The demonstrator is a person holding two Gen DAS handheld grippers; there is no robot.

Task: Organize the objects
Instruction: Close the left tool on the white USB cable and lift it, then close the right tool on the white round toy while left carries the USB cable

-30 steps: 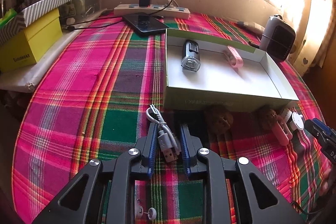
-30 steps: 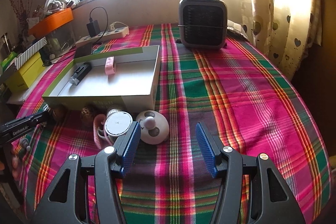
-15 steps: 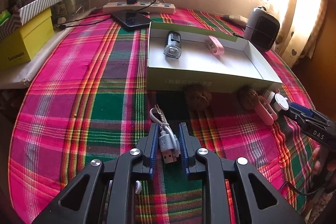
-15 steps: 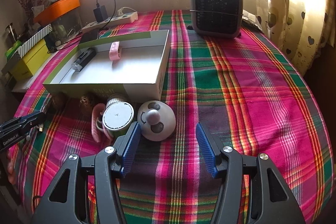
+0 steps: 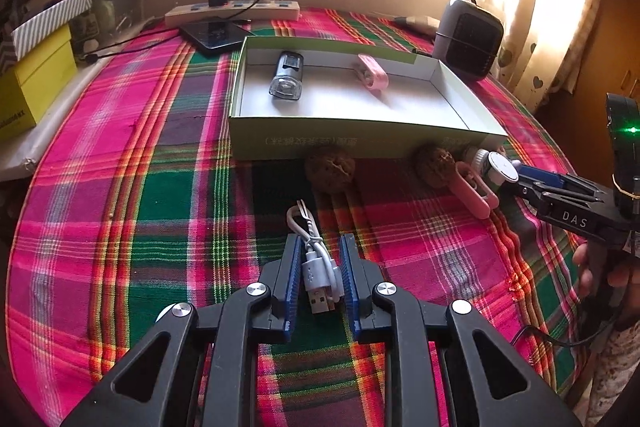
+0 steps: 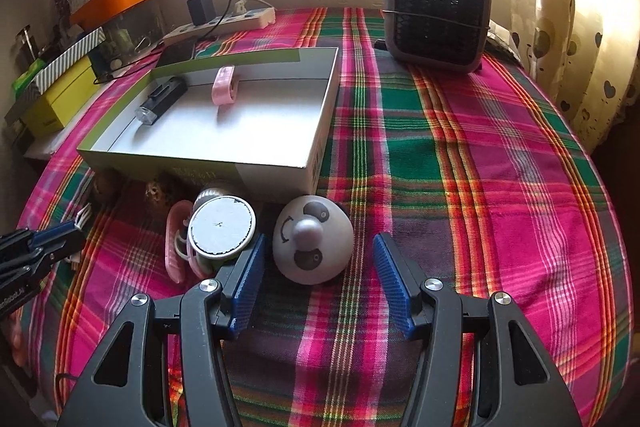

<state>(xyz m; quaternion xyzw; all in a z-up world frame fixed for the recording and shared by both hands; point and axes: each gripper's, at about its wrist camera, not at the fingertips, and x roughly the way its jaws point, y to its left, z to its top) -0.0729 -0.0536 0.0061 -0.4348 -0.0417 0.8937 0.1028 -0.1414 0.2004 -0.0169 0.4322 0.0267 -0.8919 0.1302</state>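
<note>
Now | left gripper [image 5: 320,247]: fingers just closed in, pinching white USB cable [image 5: 316,263] above plaid cloth [image 5: 140,187] | right gripper [image 6: 318,255]: fingers spread, panda-face toy [image 6: 312,243] between them, untouched | open box [image 5: 360,143] at 12 o'clock.

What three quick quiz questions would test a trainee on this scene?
1. True or false: the left gripper has a white USB cable between its fingers.
2. Which is already inside the box? A) panda ball B) pink clip and small flashlight C) walnuts
3. Fill in: the panda ball lies between the right gripper's open fingers, in front of the box's ____ wall.

Key:
1. True.
2. B: the pink clip and flashlight lie inside; the walnuts sit outside on the cloth.
3. Near.
</note>
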